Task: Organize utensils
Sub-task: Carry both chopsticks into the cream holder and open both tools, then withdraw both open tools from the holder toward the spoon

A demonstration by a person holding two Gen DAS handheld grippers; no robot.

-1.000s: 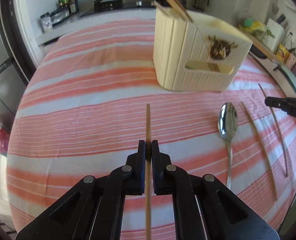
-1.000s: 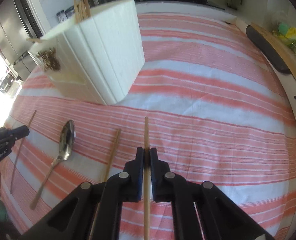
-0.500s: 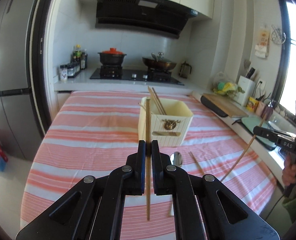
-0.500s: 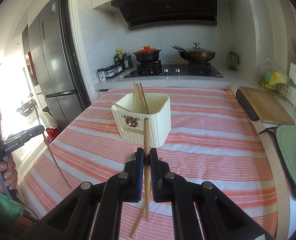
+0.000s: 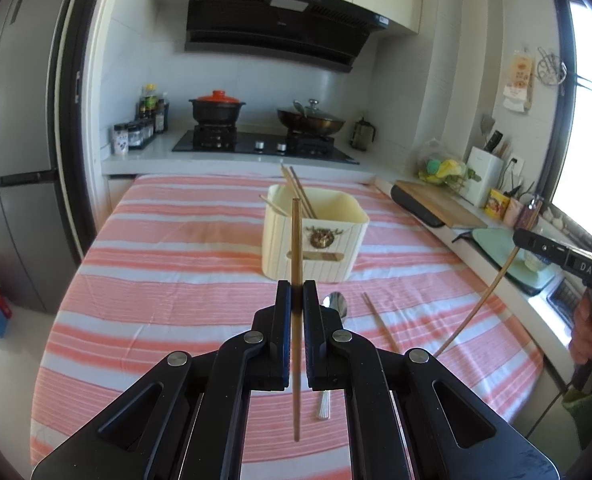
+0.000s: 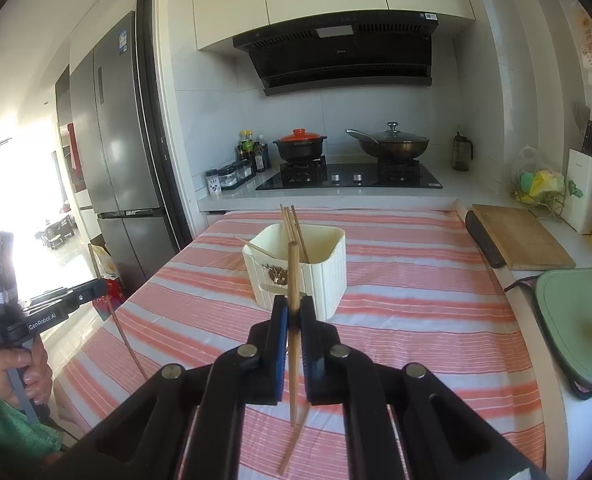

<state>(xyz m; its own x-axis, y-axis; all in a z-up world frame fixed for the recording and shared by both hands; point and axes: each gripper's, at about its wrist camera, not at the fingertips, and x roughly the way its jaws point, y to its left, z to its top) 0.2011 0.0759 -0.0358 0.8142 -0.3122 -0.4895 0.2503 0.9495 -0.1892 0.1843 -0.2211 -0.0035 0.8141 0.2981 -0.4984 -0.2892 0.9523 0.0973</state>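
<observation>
My left gripper (image 5: 296, 286) is shut on a wooden chopstick (image 5: 295, 240), held upright above the striped table. My right gripper (image 6: 294, 302) is shut on another chopstick (image 6: 293, 268), also off the cloth. Beyond both stands a cream utensil holder (image 5: 324, 228) (image 6: 320, 276) with several chopsticks leaning inside. A metal spoon (image 5: 336, 306) and a loose chopstick (image 5: 380, 326) lie on the cloth before the holder, partly hidden by my left fingers. In the left wrist view the right gripper (image 5: 520, 238) shows at the right. The left gripper (image 6: 100, 286) shows at the left edge of the right wrist view.
The striped tablecloth (image 5: 168, 280) covers the table. Behind it is a counter with a stove (image 6: 348, 178) and two pots. A wooden cutting board (image 6: 520, 240) and a green mat (image 6: 572, 312) lie along the right counter. A fridge (image 6: 116, 140) stands at the left.
Both grippers have lifted their chopsticks off the cloth, risen and tilted up, so the holder now looks farther away. Over the last half second they have hardly moved.
</observation>
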